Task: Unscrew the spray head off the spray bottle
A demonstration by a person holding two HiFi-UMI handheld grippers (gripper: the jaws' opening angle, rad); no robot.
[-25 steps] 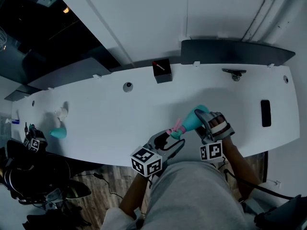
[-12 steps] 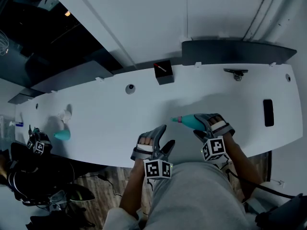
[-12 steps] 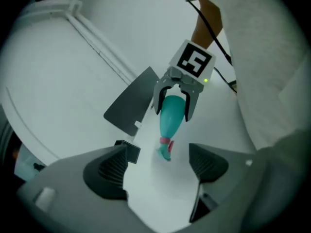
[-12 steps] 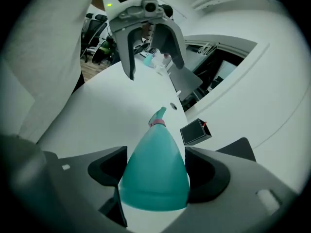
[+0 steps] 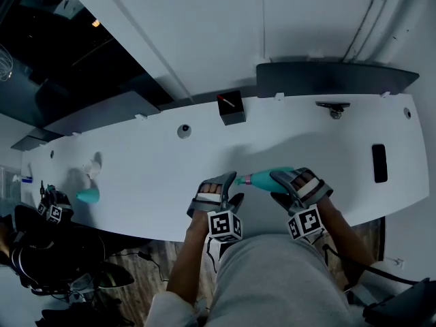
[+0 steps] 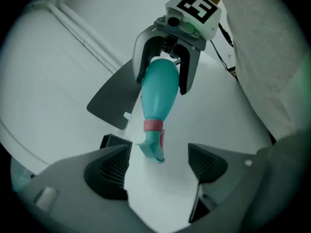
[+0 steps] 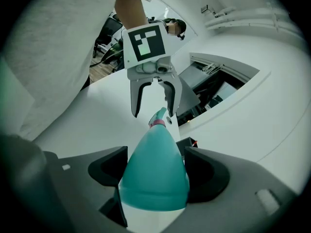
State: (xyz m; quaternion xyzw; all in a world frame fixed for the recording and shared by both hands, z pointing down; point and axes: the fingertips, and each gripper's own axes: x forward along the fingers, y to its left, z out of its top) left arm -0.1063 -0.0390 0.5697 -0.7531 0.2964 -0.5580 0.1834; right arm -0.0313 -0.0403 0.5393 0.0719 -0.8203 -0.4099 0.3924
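Note:
A teal spray bottle (image 5: 267,178) lies level above the white table (image 5: 150,176), its spray head (image 5: 245,180) pointing left. My right gripper (image 5: 283,187) is shut on the bottle's wide body (image 7: 154,178), one pad on each side. A pink collar (image 6: 153,125) joins the teal spray head (image 6: 154,143) to the bottle. My left gripper (image 6: 158,166) is open; its jaws have just been opening. The spray head's tip sits between its fingertips, apart from both pads. In the right gripper view the left gripper (image 7: 151,109) flanks the spray head (image 7: 159,116).
A black box (image 5: 231,105) with a red mark stands at the table's back edge, beside a small round fitting (image 5: 184,131). Far left lie another teal piece (image 5: 87,195) and a white piece (image 5: 92,165). A dark shelf (image 5: 334,77) runs behind; a black slot (image 5: 379,162) is at right.
The left gripper let go of the spray head, drew back, then came up to it again with its jaws wide. The bottle swung from tilted to level, pointing left.

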